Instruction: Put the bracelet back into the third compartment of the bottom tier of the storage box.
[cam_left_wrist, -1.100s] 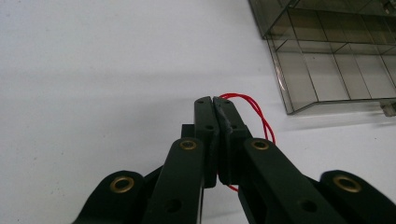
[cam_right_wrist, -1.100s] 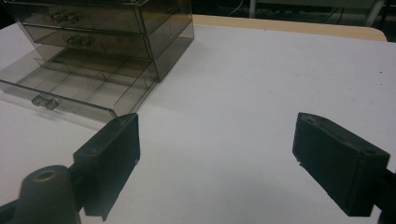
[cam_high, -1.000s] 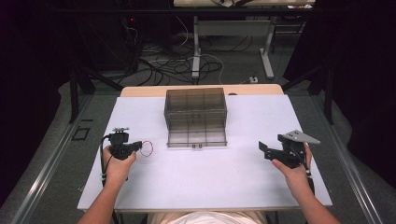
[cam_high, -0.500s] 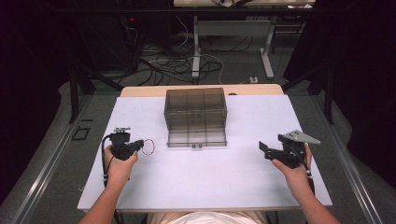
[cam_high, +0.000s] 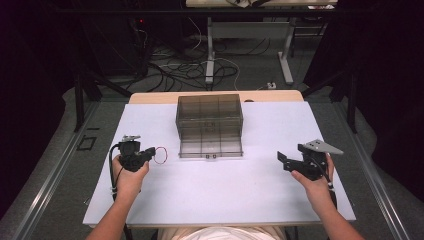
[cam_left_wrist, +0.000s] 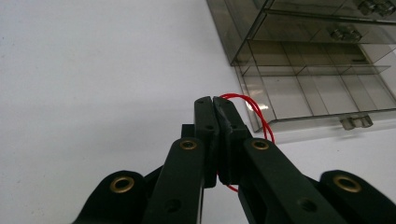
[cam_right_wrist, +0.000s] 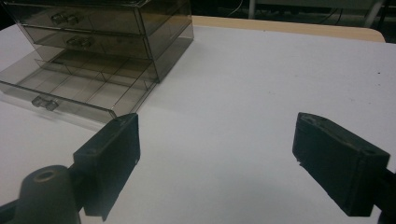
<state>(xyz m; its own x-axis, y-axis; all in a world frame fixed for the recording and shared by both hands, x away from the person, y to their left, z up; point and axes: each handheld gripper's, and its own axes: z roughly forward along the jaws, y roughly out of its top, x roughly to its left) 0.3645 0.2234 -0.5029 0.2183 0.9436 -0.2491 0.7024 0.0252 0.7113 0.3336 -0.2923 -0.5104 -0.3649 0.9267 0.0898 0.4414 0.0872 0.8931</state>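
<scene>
Two tongs are held over the white table (cam_high: 220, 195), one in each hand. Left tongs (cam_left_wrist: 215, 105) are pressed together at the tips, pinching a loop of thin red wire (cam_left_wrist: 254, 112); part of the loop bulges out past the tips toward 1 o'clock in the left gripper view, and a short bit of red shows beneath the jaws. In the high view the left tongs (cam_high: 149, 152) sit at about 9 o'clock from the table's middle, pointing toward 3 o'clock, with the red wire (cam_high: 161, 155) hanging at their tip, just beside the front left corner of the drawer unit. A black cable loops down from this tool along the left hand (cam_high: 127, 177).

Right tongs (cam_right_wrist: 217, 158) stand wide apart with bare table between the jaws and nothing held. In the high view the right tongs (cam_high: 281, 159) lie at about 3 o'clock, pointing toward 9 o'clock, gripped by the right hand (cam_high: 312, 182), a grey three-cornered plate on top.

Between the two, toward 12 o'clock, stands a smoky transparent drawer unit (cam_high: 209, 112). Its bottom drawer (cam_high: 210, 146) is pulled out toward the person, showing divided compartments; the upper drawers are pushed in. The red wire is well apart from the right tongs.
</scene>
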